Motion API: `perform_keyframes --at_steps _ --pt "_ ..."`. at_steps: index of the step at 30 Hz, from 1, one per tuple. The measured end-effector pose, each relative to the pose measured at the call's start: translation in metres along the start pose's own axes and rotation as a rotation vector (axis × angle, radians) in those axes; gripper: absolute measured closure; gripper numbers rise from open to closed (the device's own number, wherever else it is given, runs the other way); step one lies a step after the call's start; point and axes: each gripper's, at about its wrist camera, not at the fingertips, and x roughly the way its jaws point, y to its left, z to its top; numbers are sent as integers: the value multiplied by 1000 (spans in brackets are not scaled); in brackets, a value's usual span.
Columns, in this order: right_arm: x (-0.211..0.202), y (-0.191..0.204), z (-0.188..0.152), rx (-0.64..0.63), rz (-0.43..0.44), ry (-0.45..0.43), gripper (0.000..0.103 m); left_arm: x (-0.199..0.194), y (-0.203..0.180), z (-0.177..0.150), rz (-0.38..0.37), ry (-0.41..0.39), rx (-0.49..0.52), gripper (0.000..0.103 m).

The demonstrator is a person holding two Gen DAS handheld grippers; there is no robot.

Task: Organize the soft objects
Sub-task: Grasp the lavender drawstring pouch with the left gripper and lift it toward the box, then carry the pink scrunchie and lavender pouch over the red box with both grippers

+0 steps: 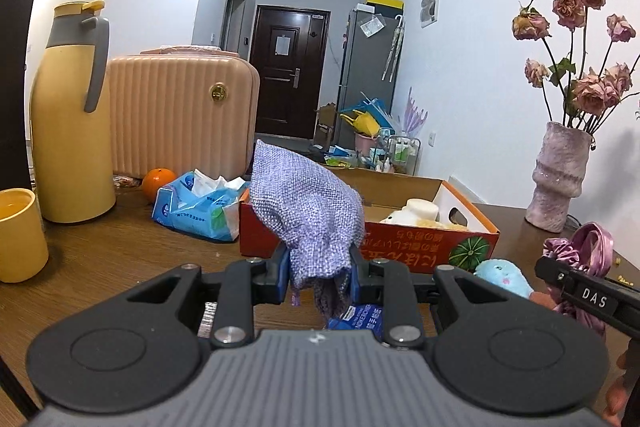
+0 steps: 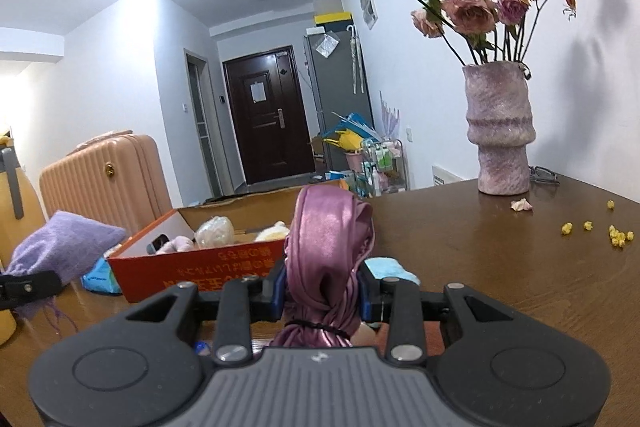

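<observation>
- Cardboard box [image 1: 424, 251]: already holds several pale soft items; sorting partly done.
- Woven lilac pouch [image 1: 308, 211]: clamped in left gripper [image 1: 320, 277], raised before box.
- Satin scrunchie [image 2: 328, 247]: clenched in right gripper [image 2: 322, 293], unboxed.
- Blue plush [image 1: 502, 277]: on table, remaining.

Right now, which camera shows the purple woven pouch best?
The left wrist view: the purple woven pouch fills the centre, pinched in the left tongs, weave clear. The right wrist view shows it only small at the left edge, partly cut off.
</observation>
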Motion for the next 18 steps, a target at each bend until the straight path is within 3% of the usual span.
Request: perform_keyframes --at_steps 18 --pt "11 30 10 -1 37 -94 70 23 -3 23 58 -57 -14 75"
